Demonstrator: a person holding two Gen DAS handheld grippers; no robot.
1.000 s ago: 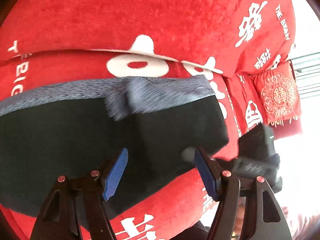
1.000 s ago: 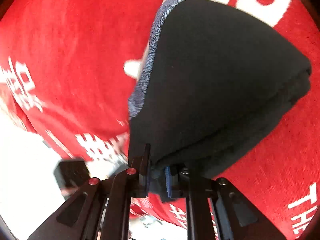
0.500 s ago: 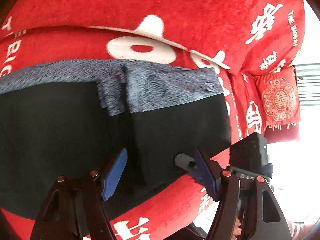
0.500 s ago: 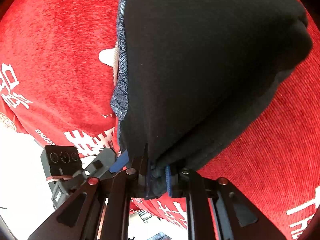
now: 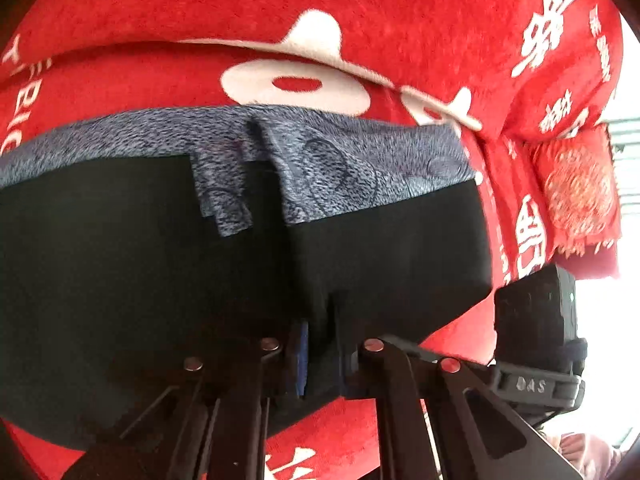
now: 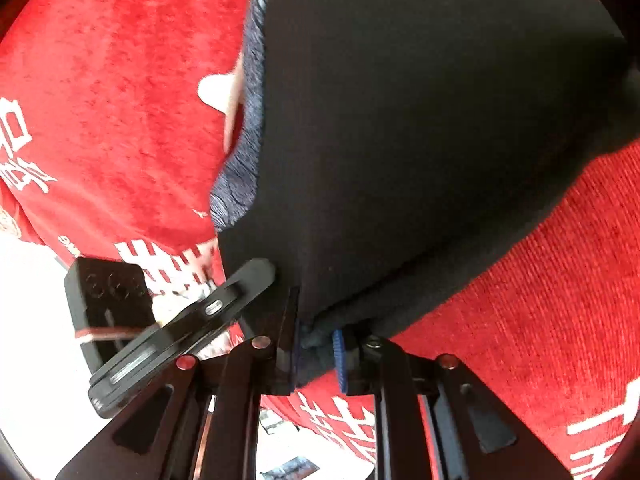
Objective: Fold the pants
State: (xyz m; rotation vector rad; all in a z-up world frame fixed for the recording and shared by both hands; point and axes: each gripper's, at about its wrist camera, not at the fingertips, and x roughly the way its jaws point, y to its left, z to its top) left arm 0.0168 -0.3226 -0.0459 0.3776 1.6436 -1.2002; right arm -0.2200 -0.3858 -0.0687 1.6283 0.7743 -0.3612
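Black pants (image 5: 120, 260) with a blue-grey patterned waistband (image 5: 340, 160) lie folded on a red blanket (image 5: 280, 8). My left gripper (image 5: 320, 356) is shut on the near edge of the pants, with black fabric bunched between its blue pads. In the right wrist view the pants (image 6: 420, 120) fill the upper frame, and my right gripper (image 6: 318, 354) is shut on their near corner. The other gripper's body (image 6: 180, 324) shows at the left of that view.
The red blanket with white characters (image 6: 100, 100) covers the whole surface and drops off at its near edge. A red embroidered cushion (image 5: 576, 192) sits at the far right. The right gripper's black camera block (image 5: 536, 320) is close beside my left gripper.
My left gripper has moved in and closed on the near edge of the pants; it was open before. The right gripper keeps its hold and has come closer to the left one.
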